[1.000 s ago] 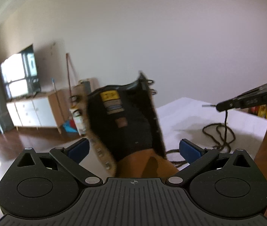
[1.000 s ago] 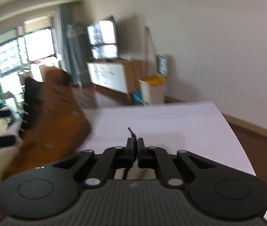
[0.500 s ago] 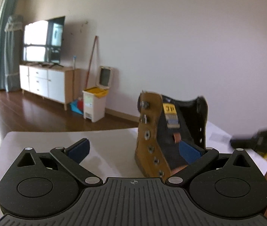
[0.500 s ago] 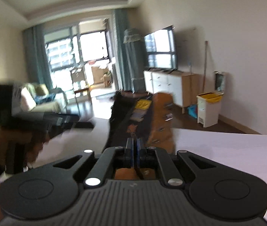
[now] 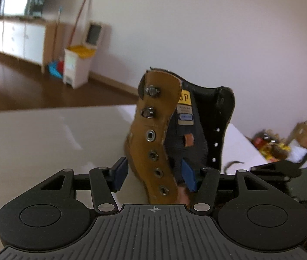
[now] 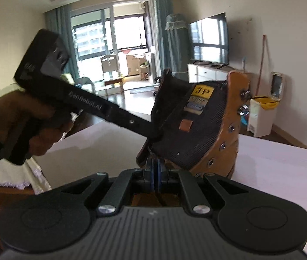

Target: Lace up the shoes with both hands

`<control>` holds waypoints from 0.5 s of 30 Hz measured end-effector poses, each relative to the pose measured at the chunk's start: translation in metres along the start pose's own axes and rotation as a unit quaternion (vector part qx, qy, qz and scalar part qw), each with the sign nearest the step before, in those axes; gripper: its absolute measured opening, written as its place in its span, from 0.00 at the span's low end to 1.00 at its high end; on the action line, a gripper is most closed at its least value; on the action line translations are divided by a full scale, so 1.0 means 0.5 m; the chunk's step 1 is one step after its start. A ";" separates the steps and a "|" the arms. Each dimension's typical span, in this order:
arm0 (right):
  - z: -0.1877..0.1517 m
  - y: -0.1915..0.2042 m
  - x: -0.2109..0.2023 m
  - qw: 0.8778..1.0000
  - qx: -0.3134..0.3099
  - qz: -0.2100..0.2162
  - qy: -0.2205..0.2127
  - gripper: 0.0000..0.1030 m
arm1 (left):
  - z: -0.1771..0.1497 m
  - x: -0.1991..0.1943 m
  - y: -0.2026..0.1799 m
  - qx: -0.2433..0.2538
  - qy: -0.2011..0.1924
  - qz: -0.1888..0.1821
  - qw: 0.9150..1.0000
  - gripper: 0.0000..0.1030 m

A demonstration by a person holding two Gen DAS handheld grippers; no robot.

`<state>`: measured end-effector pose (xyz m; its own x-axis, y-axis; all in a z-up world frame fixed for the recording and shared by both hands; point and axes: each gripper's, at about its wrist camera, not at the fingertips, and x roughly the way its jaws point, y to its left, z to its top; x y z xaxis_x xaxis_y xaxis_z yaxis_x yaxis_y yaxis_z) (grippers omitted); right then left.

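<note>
The tan boot (image 5: pixel 153 143) stands upright on the white tabletop (image 5: pixel 45 134), its black tongue (image 5: pixel 186 134) exposed with a yellow label near the top. A second ago the left wrist view had the boot tilted and blurred with the left tongs (image 5: pixel 154 174) spread wide on either side of it; now their jaws have just been closing and stand about half apart, straddling the tan eyelet flap, one blue pad (image 5: pixel 188 174) against the tongue side and the other just clear on the outer side, so nothing is pinched yet. The right tongs (image 6: pixel 154 174) are pressed together as they were before, with what may be a thin dark lace between the pads, though that is too small to confirm. The right wrist view alone shows the person's hand (image 6: pixel 34 117) gripping the left tool's handle, its arm reaching to the boot's inner flap, and the window and sofa behind. Only the left wrist view shows a loose dark lace end (image 5: pixel 232 164) lying on the tabletop beside the boot, and clutter at the far right edge.
</note>
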<state>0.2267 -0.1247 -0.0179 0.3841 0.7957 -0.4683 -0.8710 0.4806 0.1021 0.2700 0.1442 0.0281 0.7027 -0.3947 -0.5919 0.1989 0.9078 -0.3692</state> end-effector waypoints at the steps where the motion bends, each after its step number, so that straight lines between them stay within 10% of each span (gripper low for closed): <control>1: -0.001 0.002 0.003 1.000 -0.008 0.000 0.003 0.04 | 0.003 0.002 0.005 -0.005 0.004 -0.006 1.000 0.39; 15: 0.021 0.011 0.053 0.996 -0.076 0.040 0.033 0.05 | 0.011 -0.006 0.023 -0.003 0.009 -0.008 1.000 0.43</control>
<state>0.2355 -0.0970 -0.0206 0.2944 0.8015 -0.5206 -0.9365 0.3506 0.0101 0.2738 0.1566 0.0295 0.6871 -0.4121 -0.5984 0.2057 0.9002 -0.3839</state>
